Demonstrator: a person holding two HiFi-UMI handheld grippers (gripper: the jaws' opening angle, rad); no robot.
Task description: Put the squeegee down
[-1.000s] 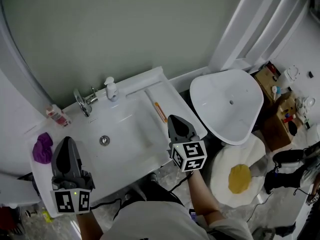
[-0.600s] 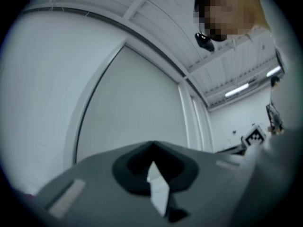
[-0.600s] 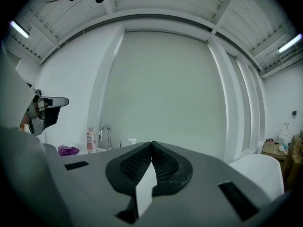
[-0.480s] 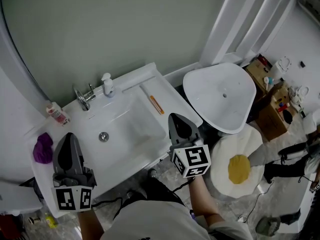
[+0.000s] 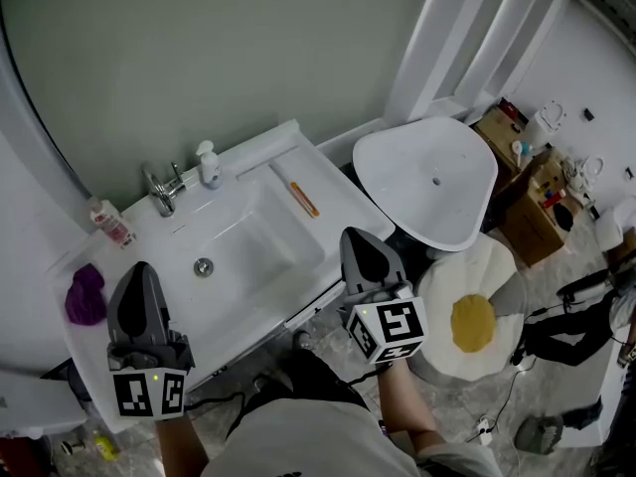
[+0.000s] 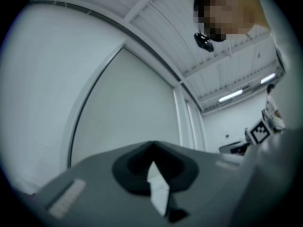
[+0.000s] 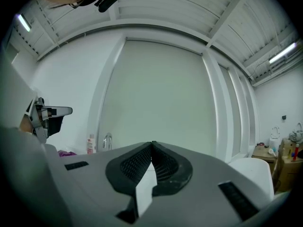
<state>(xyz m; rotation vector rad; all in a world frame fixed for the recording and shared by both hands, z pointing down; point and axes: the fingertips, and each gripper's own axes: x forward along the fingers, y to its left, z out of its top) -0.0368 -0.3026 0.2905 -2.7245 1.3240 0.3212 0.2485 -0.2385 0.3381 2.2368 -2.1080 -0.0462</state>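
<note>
A slim white tool with an orange strip, apparently the squeegee [image 5: 303, 199], lies on the right ledge of the white sink [image 5: 253, 241]. No gripper touches it. My right gripper [image 5: 360, 238] hangs in front of the sink's right corner, short of the squeegee, with its jaws shut and nothing in them [image 7: 152, 144]. Over the sink's left front edge my left gripper [image 5: 137, 271] is shut too and holds nothing [image 6: 152, 145].
A faucet [image 5: 159, 189], a white soap dispenser [image 5: 207, 164], a pink-labelled bottle [image 5: 109, 225] and a purple cloth [image 5: 84, 296] stand round the basin. A white toilet [image 5: 427, 182] is to the right, with an egg-shaped mat [image 5: 472, 316] and cardboard boxes [image 5: 527, 207] on the floor.
My right gripper has drawn back from the sink's ledge and risen, still shut. The left gripper has shifted a little. The squeegee stays on the ledge.
</note>
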